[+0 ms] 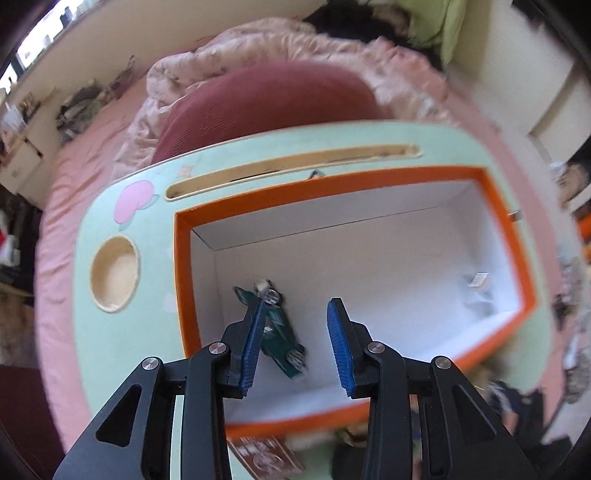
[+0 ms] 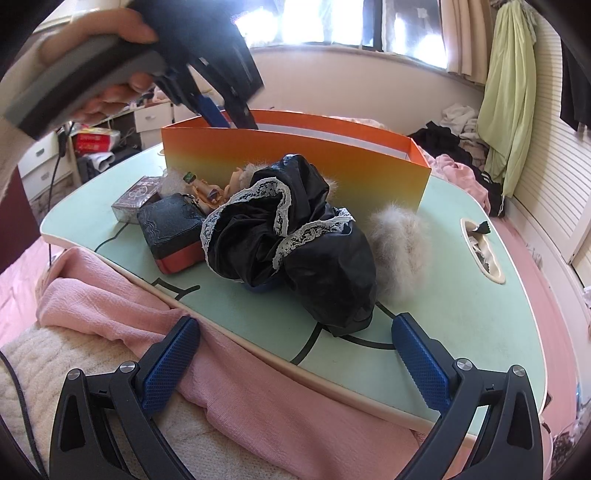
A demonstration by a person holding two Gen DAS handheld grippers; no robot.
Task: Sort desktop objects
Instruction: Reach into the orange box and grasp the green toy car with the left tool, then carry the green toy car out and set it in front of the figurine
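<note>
My left gripper (image 1: 295, 343) hung open and empty above the green toy car (image 1: 275, 328) inside the orange cardboard box (image 1: 509, 236); my right gripper (image 2: 295, 354) gaped wide, holding nothing.

1. A pink bedsheet (image 1: 70, 192) is lying spread under everything, with a rumpled floral quilt (image 1: 266, 44) bunching up behind.
2. A dark red chair back (image 1: 269, 107) is standing at the table's far edge.
3. A lime green garment (image 2: 511, 99) is hanging by the bright window (image 2: 332, 22).
4. White drawers (image 2: 38, 162) are standing against the wall.
5. A pink blanket (image 2: 258, 387) is draping along the table's near edge.
</note>
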